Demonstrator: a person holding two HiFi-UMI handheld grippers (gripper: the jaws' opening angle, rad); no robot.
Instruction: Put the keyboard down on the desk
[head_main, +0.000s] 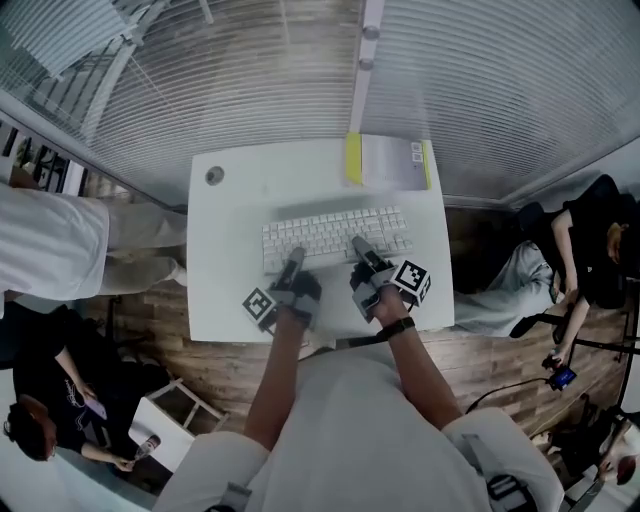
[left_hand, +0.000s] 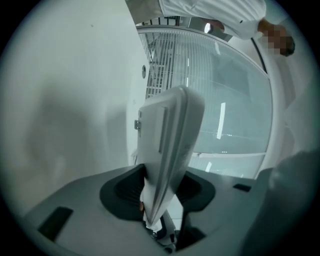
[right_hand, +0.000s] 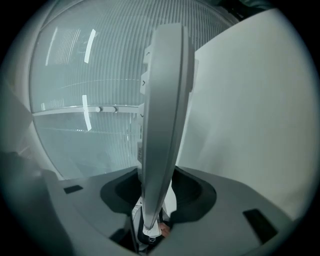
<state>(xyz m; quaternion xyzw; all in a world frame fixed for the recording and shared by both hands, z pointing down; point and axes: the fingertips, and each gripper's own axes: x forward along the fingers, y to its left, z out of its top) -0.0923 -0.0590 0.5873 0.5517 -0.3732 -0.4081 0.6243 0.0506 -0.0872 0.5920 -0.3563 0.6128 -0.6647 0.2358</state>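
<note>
A white keyboard hangs level just over the middle of the white desk, casting a shadow behind it. My left gripper grips its near edge toward the left, and my right gripper grips the near edge toward the right. In the left gripper view the keyboard stands edge-on between the jaws of the left gripper, which is shut on it. The right gripper view shows the same: the keyboard is clamped edge-on in the right gripper, with the desk top beside it.
A flat box with a yellow edge lies at the desk's back right, and a round cable hole sits at the back left. A ribbed glass wall stands behind. People stand or sit at the left and right. A white crate is on the floor.
</note>
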